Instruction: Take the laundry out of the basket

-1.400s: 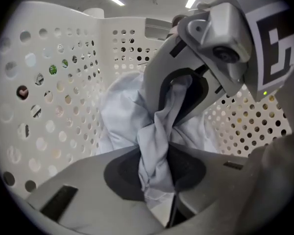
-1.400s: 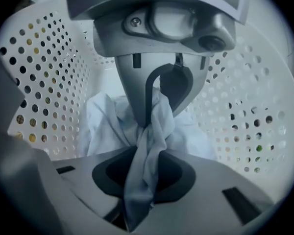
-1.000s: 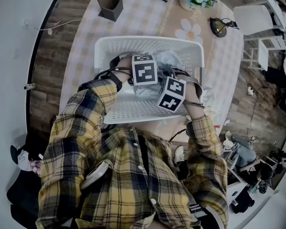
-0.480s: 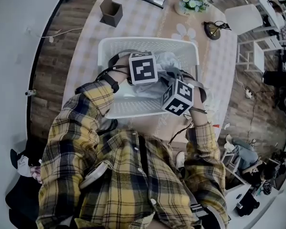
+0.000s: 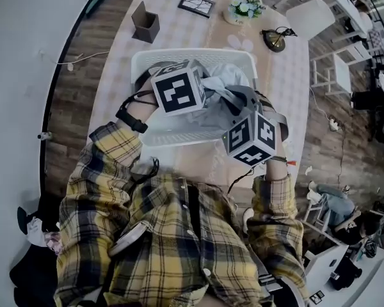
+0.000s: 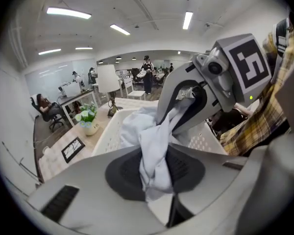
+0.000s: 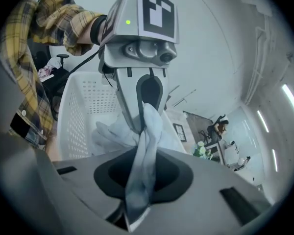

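Two grippers angle down over the basket (image 5: 179,137): our left gripper (image 6: 157,168) and right gripper (image 7: 139,177) each keep fingers clamped on the pale laundry (image 5: 225,82), bunched between them above the basket's middle.

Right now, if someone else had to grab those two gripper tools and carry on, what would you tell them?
Left gripper: shut on the pale garment.
Right gripper: shut on another fold of the same garment.
The garment hangs between them over the white basket, which stands on the table. Its lower end seems to be inside the basket.
Done: garment gripped and held up.
Left: carry it clear of the basket and set it down on the table.
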Demonstrator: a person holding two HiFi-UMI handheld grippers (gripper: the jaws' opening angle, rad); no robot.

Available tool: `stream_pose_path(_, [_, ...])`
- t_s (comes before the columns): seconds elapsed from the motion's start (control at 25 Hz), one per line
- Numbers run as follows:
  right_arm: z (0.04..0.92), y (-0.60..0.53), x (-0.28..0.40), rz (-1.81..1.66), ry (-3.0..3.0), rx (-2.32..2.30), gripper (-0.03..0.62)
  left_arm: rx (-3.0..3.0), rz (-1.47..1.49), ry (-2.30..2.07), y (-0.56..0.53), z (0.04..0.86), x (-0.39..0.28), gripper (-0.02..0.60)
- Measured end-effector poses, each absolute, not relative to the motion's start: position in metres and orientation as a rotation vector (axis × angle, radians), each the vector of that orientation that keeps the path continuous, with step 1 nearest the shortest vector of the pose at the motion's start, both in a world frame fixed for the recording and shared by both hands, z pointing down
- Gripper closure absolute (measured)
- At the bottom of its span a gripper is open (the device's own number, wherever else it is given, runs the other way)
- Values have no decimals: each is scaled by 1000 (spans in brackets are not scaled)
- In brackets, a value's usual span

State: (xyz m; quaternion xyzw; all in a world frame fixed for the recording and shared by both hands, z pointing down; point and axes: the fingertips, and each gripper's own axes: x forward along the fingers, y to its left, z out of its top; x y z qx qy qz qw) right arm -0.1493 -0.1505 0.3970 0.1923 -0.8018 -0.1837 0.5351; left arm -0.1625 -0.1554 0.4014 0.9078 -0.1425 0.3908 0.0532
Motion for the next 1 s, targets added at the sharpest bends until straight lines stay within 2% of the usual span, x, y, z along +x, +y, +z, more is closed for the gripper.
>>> stream_pose_path(0.56, [254, -130, -113, -645, -2094, 711, 502, 2959, 1008, -736, -134, 256, -126, 476])
stream_pose_path(1.0, [169, -106, -5, -734, -2139, 979, 502, 3135, 714, -699, -109, 173, -19, 476])
